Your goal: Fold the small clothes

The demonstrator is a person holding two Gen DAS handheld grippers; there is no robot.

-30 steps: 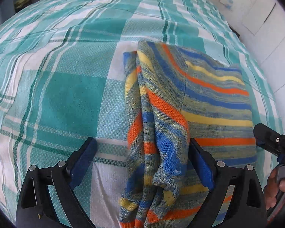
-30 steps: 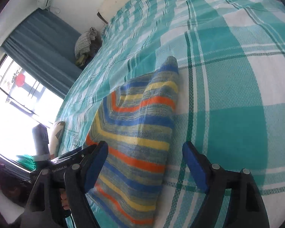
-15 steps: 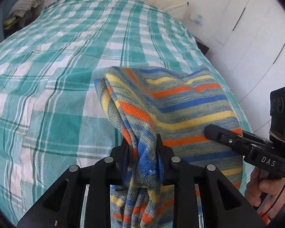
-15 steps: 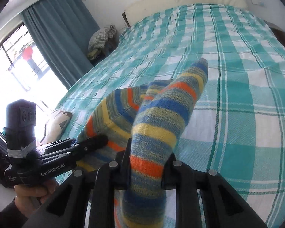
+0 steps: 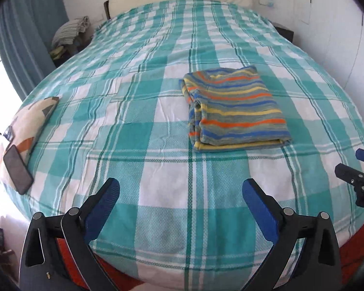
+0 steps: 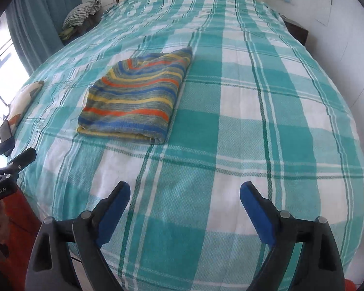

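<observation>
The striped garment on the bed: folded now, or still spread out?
Folded. The striped garment lies as a compact rectangle on the plaid bedspread, layered edges stacked along its near side.

One folded striped garment (image 5: 233,110) lies on one bed (image 5: 157,194). Two tools show, the left tool (image 5: 182,206) and the right tool (image 6: 184,206), both with jaws apart. One pillow (image 5: 29,131) carries one phone (image 5: 17,169), and one pile of clothes (image 5: 69,32) sits beside the bed.

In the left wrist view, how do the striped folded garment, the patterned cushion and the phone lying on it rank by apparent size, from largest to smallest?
1. Striped folded garment.
2. Patterned cushion; the strong fisheye bend at the frame edge makes its rank against the garment unsure.
3. Phone, clearly the smallest.
</observation>
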